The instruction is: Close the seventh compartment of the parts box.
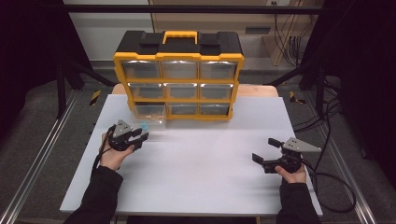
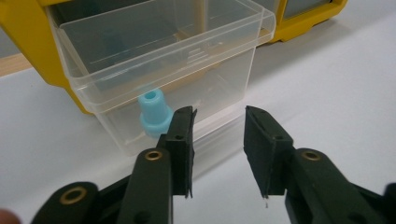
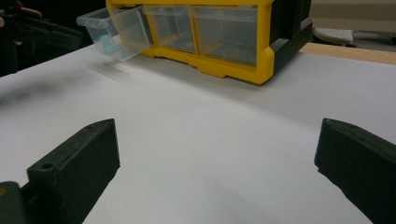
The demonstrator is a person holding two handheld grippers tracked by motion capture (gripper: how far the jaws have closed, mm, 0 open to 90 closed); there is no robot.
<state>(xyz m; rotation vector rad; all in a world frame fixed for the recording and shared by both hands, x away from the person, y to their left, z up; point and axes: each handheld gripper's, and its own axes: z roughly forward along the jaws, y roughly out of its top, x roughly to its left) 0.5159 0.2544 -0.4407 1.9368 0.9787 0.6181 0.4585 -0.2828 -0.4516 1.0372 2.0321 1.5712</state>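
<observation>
The left gripper (image 2: 218, 154) is hovering with its jaws apart and nothing between them, just in front of the pulled-out clear drawer (image 2: 163, 60). A small blue cap (image 2: 154, 113) is standing against that drawer's front wall, beside one jaw.

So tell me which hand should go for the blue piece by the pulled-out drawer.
Left. Its tongs sit right at the blue piece in front of the clear drawer, jaws apart and empty. The right tongs rest far across the table.
</observation>
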